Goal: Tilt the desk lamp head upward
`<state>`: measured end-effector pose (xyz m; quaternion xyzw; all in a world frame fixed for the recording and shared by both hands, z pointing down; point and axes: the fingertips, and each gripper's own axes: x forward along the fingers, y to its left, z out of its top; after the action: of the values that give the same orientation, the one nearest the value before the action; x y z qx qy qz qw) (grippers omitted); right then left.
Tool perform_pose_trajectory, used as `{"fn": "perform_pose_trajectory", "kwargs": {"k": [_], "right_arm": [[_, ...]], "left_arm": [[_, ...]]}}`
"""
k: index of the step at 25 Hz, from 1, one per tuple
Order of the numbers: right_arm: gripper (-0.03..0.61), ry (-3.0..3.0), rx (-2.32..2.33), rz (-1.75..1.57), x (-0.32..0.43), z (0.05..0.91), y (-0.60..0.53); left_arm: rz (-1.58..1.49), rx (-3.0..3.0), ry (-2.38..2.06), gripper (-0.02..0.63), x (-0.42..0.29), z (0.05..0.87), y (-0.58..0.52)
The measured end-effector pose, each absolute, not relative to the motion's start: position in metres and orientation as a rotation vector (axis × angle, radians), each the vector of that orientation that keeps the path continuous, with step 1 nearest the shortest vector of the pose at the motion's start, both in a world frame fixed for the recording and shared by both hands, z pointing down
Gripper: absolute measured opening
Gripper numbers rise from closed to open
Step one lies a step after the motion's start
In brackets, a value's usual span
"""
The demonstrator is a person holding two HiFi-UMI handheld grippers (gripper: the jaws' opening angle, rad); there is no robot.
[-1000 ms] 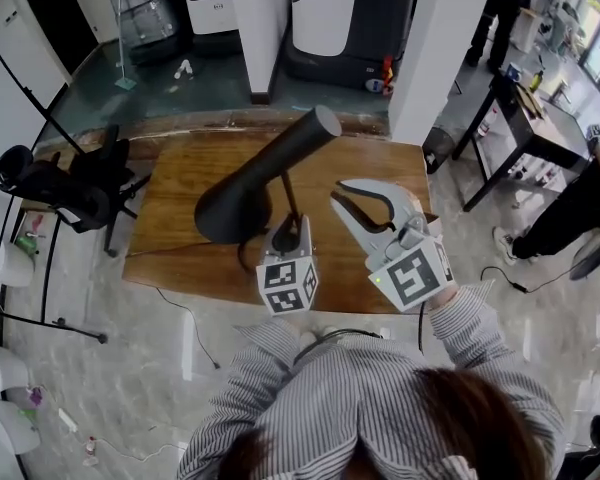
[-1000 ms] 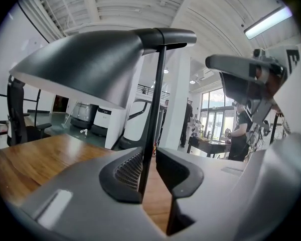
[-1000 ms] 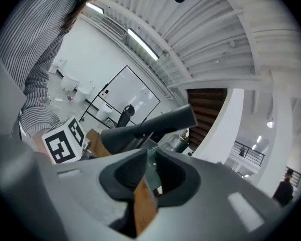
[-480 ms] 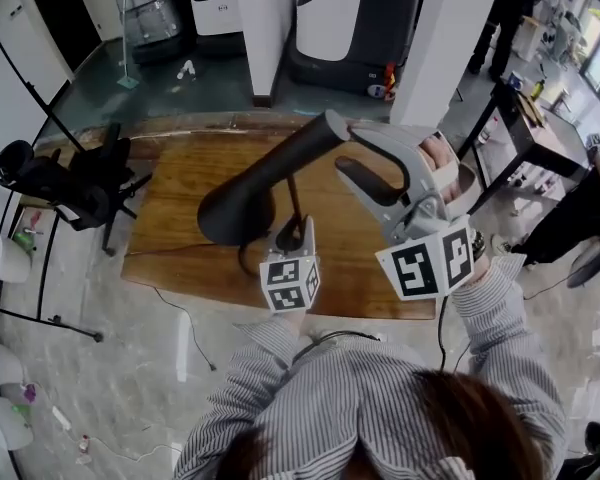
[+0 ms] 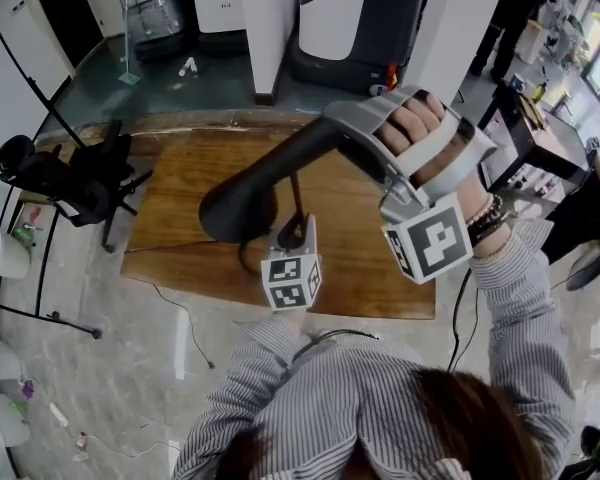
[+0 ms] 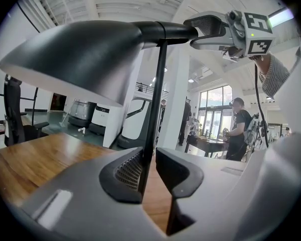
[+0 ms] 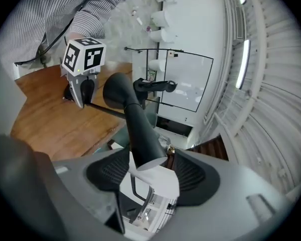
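No readable text or numbers, only patterned square markers on two cubes (image 5: 290,280)

One desk lamp (image 5: 270,173), one table (image 5: 365,258) — two grippers (image 5: 294,230) (image 5: 340,133)

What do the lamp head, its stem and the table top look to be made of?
The lamp head is likely metal painted matte dark grey: a smooth cone with a soft, even sheen. The stem is a thin, rigid dark rod, probably metal too. The table top looks like wood or wood veneer with a satin finish, since brown grain streaks show.
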<state>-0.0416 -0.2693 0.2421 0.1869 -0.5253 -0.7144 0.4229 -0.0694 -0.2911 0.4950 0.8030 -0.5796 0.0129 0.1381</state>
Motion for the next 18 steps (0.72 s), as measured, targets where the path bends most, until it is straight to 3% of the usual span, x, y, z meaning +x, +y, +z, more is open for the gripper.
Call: {"fn": "perform_pose_trajectory", "kwargs": {"k": [18], "right_arm": [[0.239, -1.343, 0.459, -1.742, -0.045, 0.245, -0.284]], "left_arm": [[0.031, 2.326, -1.662, 0.049, -0.072, 0.495, -0.293]]}}
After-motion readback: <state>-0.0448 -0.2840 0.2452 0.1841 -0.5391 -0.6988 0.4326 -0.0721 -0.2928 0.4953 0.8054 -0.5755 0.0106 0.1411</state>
